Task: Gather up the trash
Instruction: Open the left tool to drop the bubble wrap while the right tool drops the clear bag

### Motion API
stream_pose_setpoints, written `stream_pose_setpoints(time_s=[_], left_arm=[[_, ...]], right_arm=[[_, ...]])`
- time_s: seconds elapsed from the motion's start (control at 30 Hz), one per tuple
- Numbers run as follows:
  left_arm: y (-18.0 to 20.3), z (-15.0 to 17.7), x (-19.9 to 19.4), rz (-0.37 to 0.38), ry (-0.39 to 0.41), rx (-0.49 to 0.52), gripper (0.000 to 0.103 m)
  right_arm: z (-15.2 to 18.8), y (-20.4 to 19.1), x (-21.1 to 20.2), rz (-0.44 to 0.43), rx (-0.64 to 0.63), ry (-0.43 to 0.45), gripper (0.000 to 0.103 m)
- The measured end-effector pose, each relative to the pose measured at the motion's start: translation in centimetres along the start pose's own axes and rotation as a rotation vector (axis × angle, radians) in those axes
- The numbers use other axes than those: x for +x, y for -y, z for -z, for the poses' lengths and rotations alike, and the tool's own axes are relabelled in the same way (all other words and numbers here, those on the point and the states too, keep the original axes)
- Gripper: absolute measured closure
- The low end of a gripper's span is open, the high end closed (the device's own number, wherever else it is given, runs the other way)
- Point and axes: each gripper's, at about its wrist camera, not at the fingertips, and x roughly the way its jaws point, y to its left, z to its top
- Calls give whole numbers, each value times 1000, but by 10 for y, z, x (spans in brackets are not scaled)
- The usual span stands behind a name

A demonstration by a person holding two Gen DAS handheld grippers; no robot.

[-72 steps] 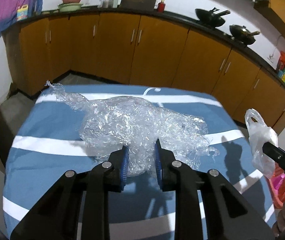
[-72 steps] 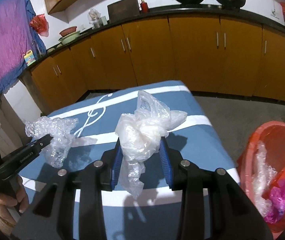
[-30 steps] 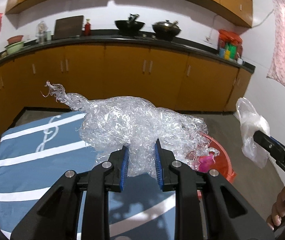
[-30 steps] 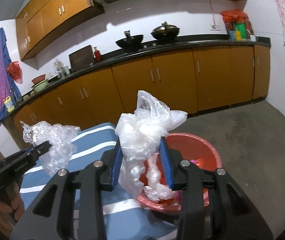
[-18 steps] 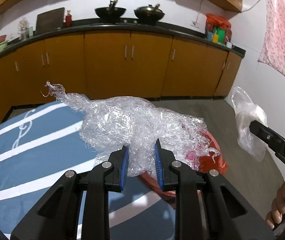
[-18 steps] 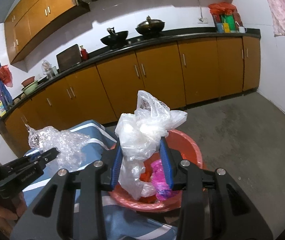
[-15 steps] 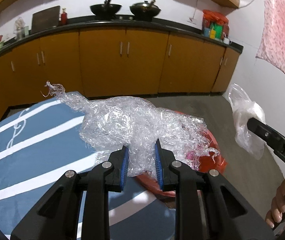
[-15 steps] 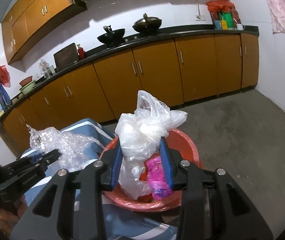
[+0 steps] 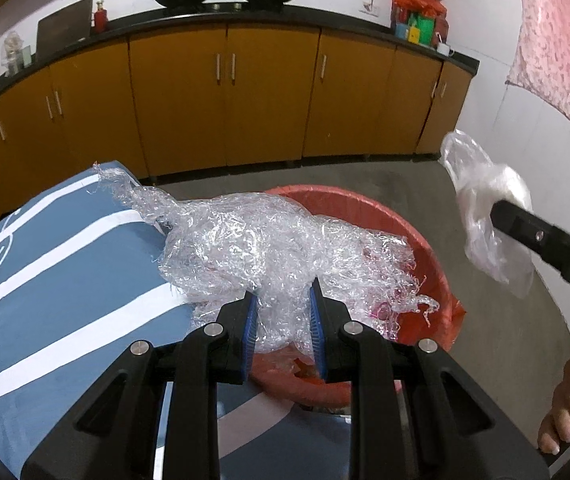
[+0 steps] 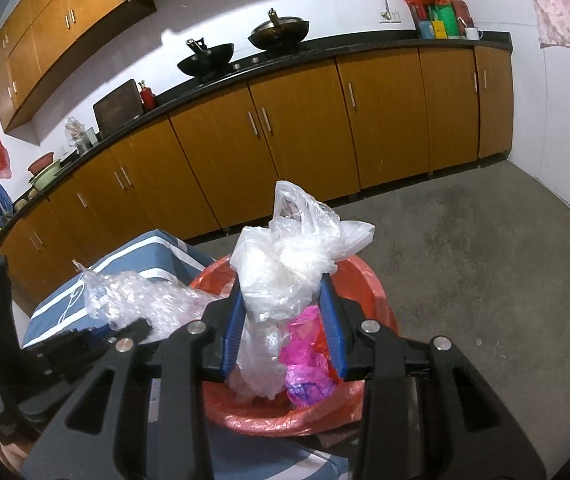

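One blue striped surface (image 9: 53, 280), one red basin (image 10: 369, 292) on the floor off its corner. Left hand-held gripper (image 9: 283, 316) clamped one clear crinkled wrap (image 9: 269, 240) over the basin's near rim. Right hand-held gripper (image 10: 283, 320) pinched one white plastic bag (image 10: 289, 264) above it. Only the right view showed pink trash (image 10: 309, 360) inside; only the left, a person's fingers (image 9: 565, 416).
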Motion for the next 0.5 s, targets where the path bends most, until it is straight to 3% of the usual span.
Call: stream_pose_setpoints(time_s=[0.27, 0.4, 0.5], left_arm=[[1, -3, 25, 3, -37, 25, 78], [-2, 1, 32, -14, -50, 15, 49], [-7, 5, 33, -24, -56, 9, 47]], right_arm=[[-4, -1, 17, -14, -2, -2, 63], [-3, -2, 23, -23, 7, 0, 55], [-1, -2, 23, -35, 9, 0, 43]])
